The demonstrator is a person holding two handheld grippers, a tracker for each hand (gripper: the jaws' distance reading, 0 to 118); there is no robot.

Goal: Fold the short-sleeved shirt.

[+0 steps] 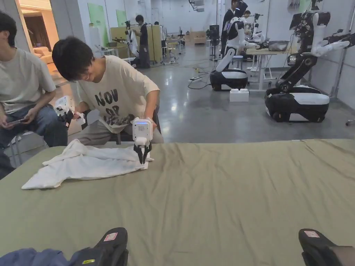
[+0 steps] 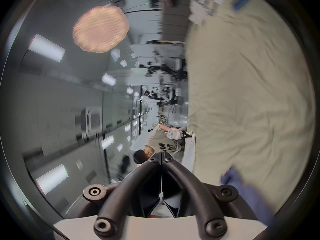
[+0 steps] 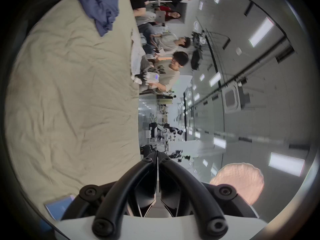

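A crumpled blue shirt (image 1: 31, 257) lies at the near left edge of the green-covered table (image 1: 222, 194). In the left gripper view the same blue shirt (image 2: 242, 185) sits just beside my left gripper (image 2: 161, 155), whose jaws are pressed together with nothing between them. My left gripper (image 1: 114, 244) hovers at the shirt's right edge in the head view. My right gripper (image 3: 157, 154) is also shut and holds nothing. It rests low at the near right (image 1: 317, 244), far from the blue shirt (image 3: 100, 6).
Across the table a seated person (image 1: 114, 93) works a white shirt (image 1: 83, 164) with another gripper (image 1: 142, 140). A second person (image 1: 20, 90) sits at the far left. A small blue card (image 3: 58, 207) lies on the table. Wheeled robots (image 1: 296, 100) stand on the floor beyond.
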